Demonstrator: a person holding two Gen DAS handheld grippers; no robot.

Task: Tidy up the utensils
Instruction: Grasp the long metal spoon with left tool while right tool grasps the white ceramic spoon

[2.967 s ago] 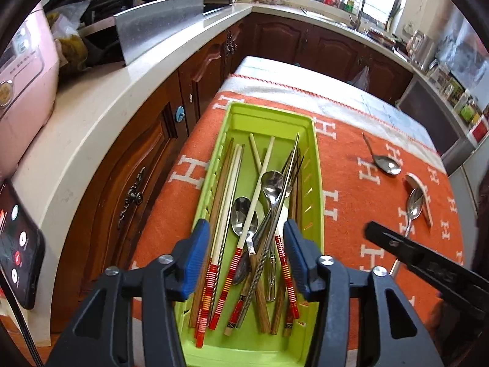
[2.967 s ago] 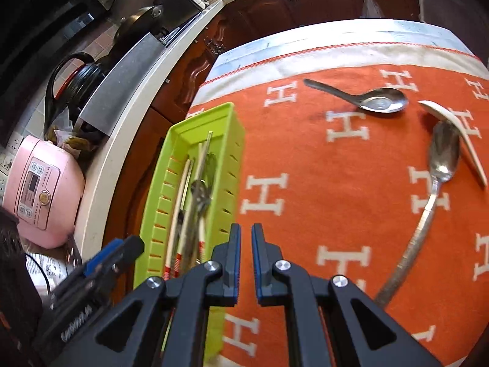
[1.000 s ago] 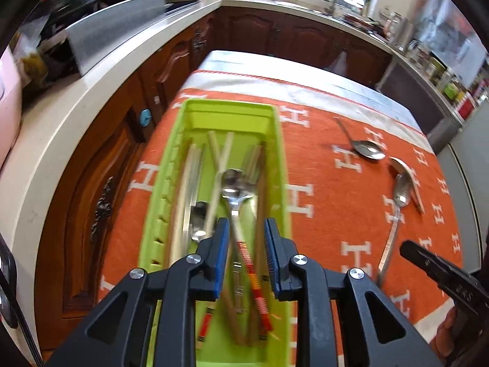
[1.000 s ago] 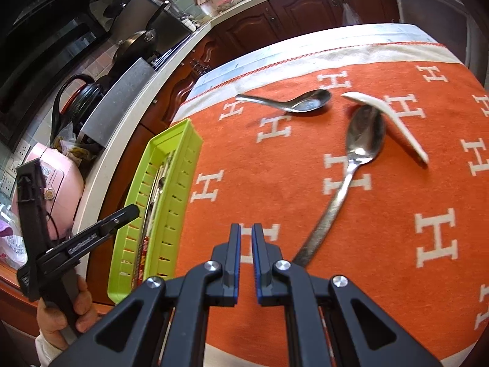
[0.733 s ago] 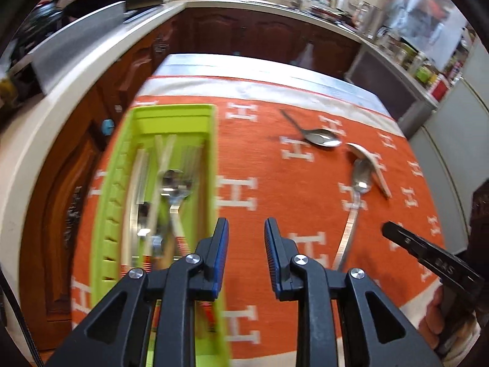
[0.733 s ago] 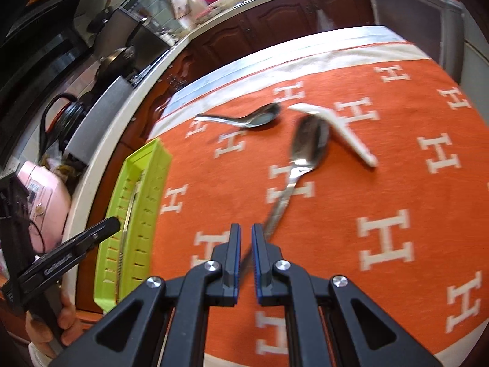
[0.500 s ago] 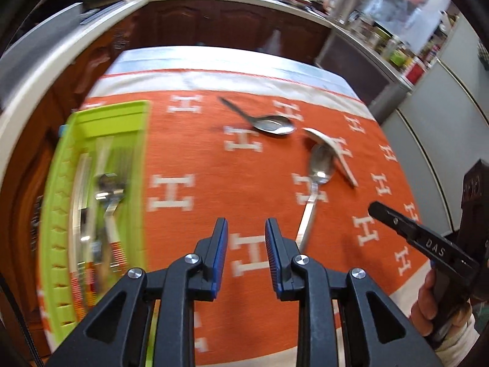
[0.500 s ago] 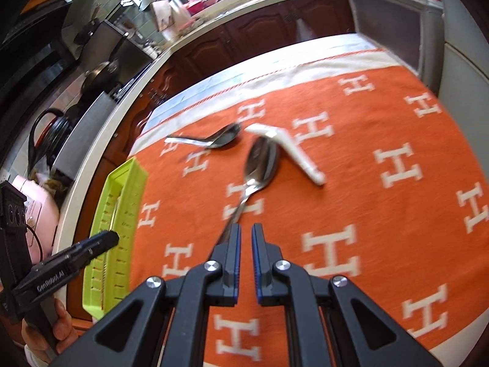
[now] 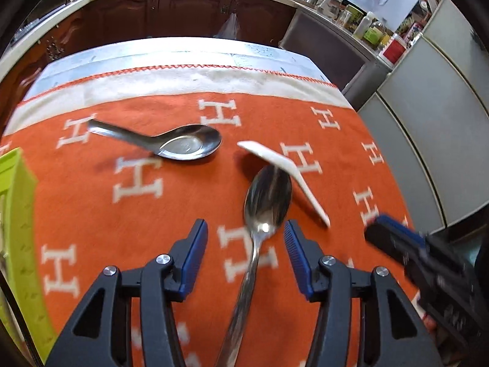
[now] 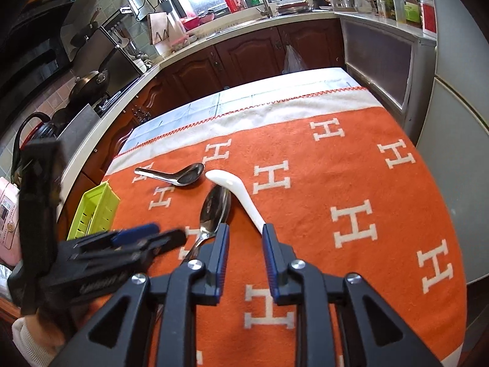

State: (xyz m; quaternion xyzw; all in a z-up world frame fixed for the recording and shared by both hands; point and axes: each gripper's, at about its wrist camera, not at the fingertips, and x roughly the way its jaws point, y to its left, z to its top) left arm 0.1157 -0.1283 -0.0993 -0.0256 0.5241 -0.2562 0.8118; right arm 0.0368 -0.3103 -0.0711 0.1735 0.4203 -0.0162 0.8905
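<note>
Both of your grippers are over the orange cloth (image 9: pixel 171 214) now, and both sets of jaws are opening with nothing pinched yet. Your left gripper (image 9: pixel 246 238) straddles the long steel spoon (image 9: pixel 267 198): its neck and handle run between the blue pads, untouched. Your right gripper (image 10: pixel 245 246) hangs just short of the white ceramic spoon (image 10: pixel 241 194), whose handle tip points toward the gap.

Watch this bit: the white spoon lies touching the steel bowl's edge, so lifting 1 may drag the other. Take the steel one low on the neck, pads square to the handle, and lift it clear sideways before you swing toward the green tray (image 10: pixel 94 211) at the cloth's left edge. The 3rd one, the short steel soup spoon (image 9: pixel 171 143), lies well apart.

Writing? Only the repeated white H pattern reads clearly; the lettering on the left gripper's body is blurred.
</note>
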